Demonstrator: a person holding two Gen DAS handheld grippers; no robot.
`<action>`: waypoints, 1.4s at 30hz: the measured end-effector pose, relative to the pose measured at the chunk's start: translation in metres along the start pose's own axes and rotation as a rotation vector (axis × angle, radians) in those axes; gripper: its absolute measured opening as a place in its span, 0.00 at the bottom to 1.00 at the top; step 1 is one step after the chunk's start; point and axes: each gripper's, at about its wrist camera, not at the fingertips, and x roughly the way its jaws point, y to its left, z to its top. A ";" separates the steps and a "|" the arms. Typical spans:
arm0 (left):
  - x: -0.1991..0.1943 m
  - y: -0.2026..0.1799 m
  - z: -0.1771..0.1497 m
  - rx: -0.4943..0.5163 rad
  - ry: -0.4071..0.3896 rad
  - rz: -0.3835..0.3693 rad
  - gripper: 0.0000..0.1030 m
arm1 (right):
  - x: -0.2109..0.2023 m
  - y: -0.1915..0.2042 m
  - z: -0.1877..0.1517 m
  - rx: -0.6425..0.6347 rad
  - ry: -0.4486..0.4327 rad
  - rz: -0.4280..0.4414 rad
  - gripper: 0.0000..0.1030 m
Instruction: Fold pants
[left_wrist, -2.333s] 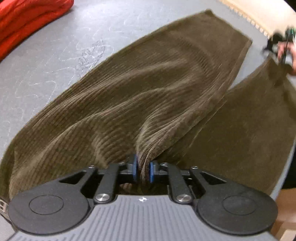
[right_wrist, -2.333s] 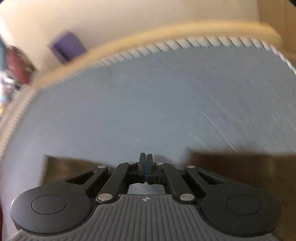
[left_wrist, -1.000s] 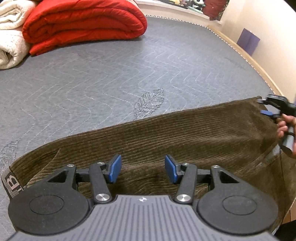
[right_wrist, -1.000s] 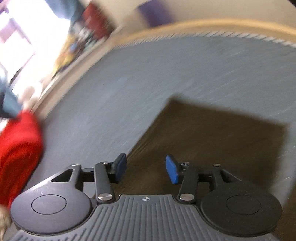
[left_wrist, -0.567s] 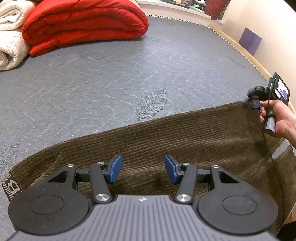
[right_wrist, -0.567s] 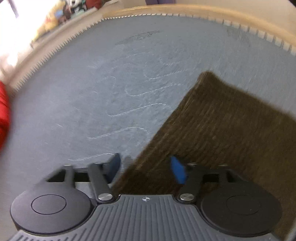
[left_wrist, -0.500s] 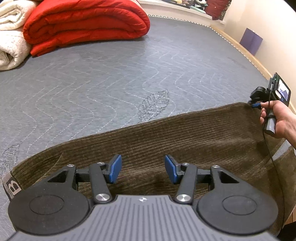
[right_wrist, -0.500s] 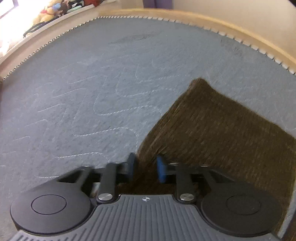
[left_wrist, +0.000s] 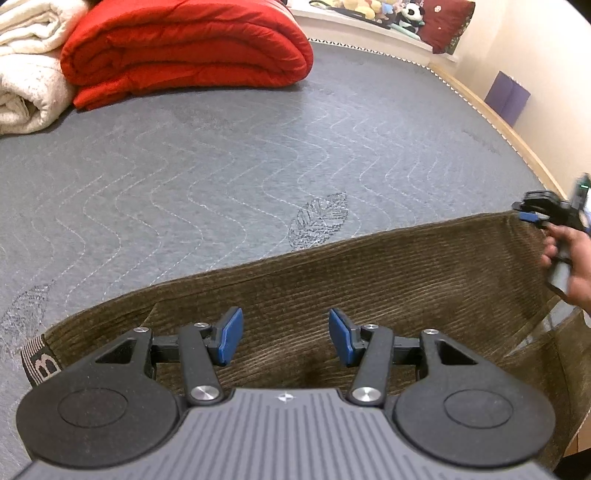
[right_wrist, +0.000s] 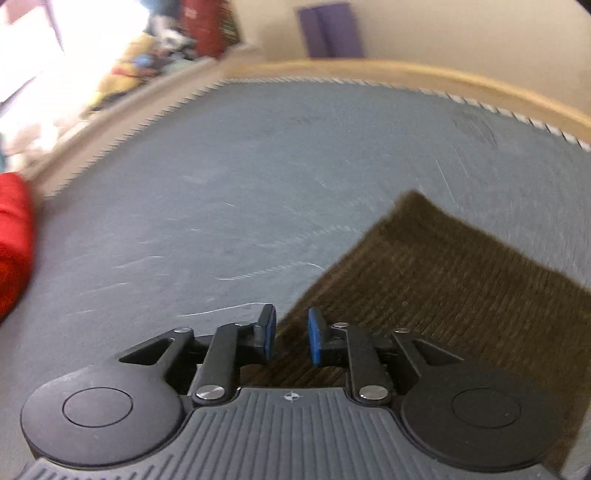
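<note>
Brown corduroy pants (left_wrist: 406, 273) lie flat along the near edge of a grey quilted mattress (left_wrist: 221, 166), their waistband label (left_wrist: 40, 363) at the left. My left gripper (left_wrist: 284, 336) hovers open over the waist end with nothing between its blue pads. At the far right a hand (left_wrist: 569, 258) holds my right gripper (left_wrist: 532, 216) at the leg hem. In the right wrist view the right gripper (right_wrist: 291, 334) straddles the long edge of the pants (right_wrist: 461, 280). Its jaws are opening, and the cloth lies under the gap unpinched.
A folded red duvet (left_wrist: 184, 48) and a rolled white blanket (left_wrist: 26, 74) sit at the mattress's far left. A wooden bed rim (left_wrist: 517, 147) runs along the right, with a purple object (left_wrist: 506, 96) against the wall and soft toys (left_wrist: 388, 14) on a ledge.
The left gripper, earlier shut on a bunch of cloth, has let go and stays open and still. The right gripper narrowed over the leg's edge, widened again, and shifted along the hem.
</note>
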 end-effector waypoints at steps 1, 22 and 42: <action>0.000 0.001 -0.001 -0.002 0.002 -0.001 0.55 | -0.014 0.000 0.000 -0.021 -0.001 0.032 0.27; -0.174 0.075 -0.092 0.038 -0.055 -0.040 0.22 | -0.354 -0.027 -0.129 -0.467 0.013 0.442 0.47; -0.099 0.186 -0.197 -0.160 0.283 0.155 0.55 | -0.373 0.036 -0.341 -1.145 0.368 0.721 0.37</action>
